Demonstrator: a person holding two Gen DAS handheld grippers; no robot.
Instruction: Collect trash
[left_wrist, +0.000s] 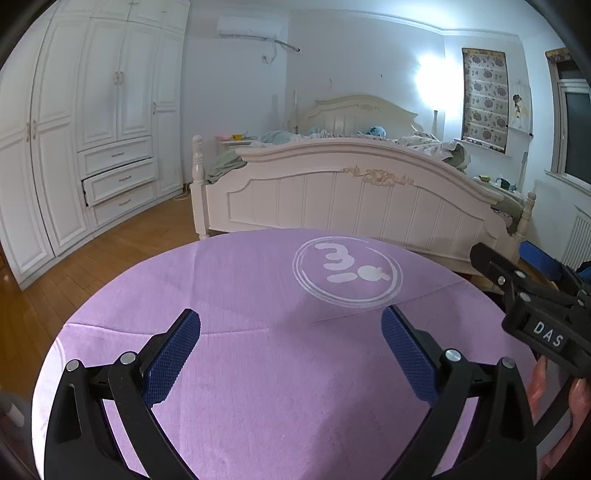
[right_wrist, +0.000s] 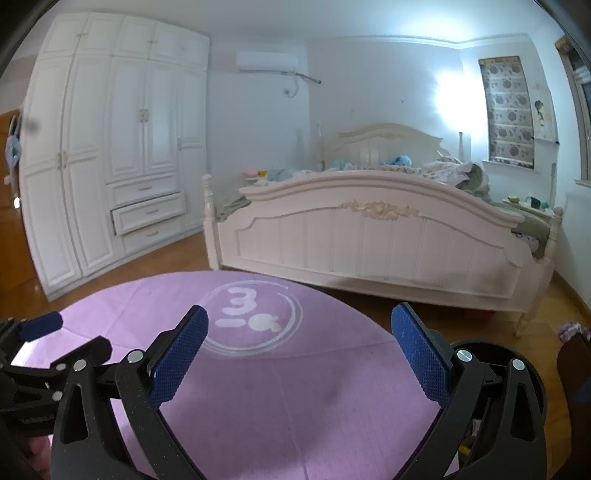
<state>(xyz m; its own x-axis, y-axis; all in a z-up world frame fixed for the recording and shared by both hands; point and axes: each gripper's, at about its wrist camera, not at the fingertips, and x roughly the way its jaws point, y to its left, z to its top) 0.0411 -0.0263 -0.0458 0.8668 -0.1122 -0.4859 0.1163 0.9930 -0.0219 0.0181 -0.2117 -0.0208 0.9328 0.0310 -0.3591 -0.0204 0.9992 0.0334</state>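
Observation:
A round table with a purple cloth (left_wrist: 240, 295) bearing a white circular logo (left_wrist: 347, 271) fills the lower half of both views; the cloth (right_wrist: 295, 406) shows no trash on it. My left gripper (left_wrist: 291, 350) is open and empty above the cloth. My right gripper (right_wrist: 301, 350) is open and empty above the cloth; its body shows at the right edge of the left wrist view (left_wrist: 535, 314). The left gripper shows at the left edge of the right wrist view (right_wrist: 40, 354). A black bin (right_wrist: 517, 387) sits beside the table under my right gripper's right finger.
A cream bed (left_wrist: 351, 195) with rumpled bedding stands beyond the table. A white wardrobe (left_wrist: 92, 129) with a part-open drawer (left_wrist: 118, 181) lines the left wall. Wooden floor (left_wrist: 110, 251) lies between. A small purple-white scrap (right_wrist: 570, 328) lies on the floor at right.

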